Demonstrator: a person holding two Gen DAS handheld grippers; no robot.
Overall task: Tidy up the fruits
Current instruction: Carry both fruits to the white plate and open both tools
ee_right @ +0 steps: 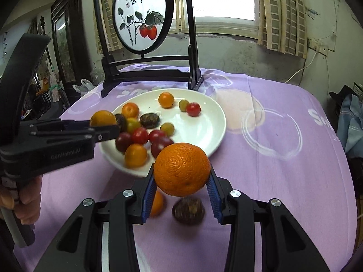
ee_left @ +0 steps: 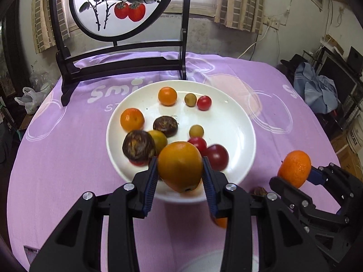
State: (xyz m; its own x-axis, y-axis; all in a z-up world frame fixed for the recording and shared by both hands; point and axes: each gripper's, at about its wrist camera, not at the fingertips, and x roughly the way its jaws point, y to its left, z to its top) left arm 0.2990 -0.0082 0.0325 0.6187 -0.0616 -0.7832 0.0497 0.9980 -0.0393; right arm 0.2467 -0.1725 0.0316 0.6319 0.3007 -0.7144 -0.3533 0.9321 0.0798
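At the bottom centre of the left wrist view, a smooth yellow-orange citrus fruit [ee_left: 180, 166] was clamped between the blue-padded fingers of the left gripper [ee_left: 180, 176], held above the near rim of a round white ceramic plate [ee_left: 236, 122]. On that plate, lying on a purple printed tablecloth [ee_left: 68, 154], were seen small orange fruits, two dark brown rough-skinned round fruits [ee_left: 138, 148], red cherry tomatoes [ee_left: 204, 103] and small olive-yellow ones. At the lower right of that frame, the right gripper [ee_left: 295, 176] was seen closed on a bright orange dimpled mandarin [ee_left: 295, 168]. In the right wrist view that mandarin [ee_right: 182, 169] was gripped at lower centre, off the plate's near edge, above the cloth. Below it, on the cloth, another dark brown fruit [ee_right: 188, 210] and a partly hidden orange fruit [ee_right: 157, 203] were visible. A black-framed round painted screen [ee_left: 120, 6] stood behind the plate.
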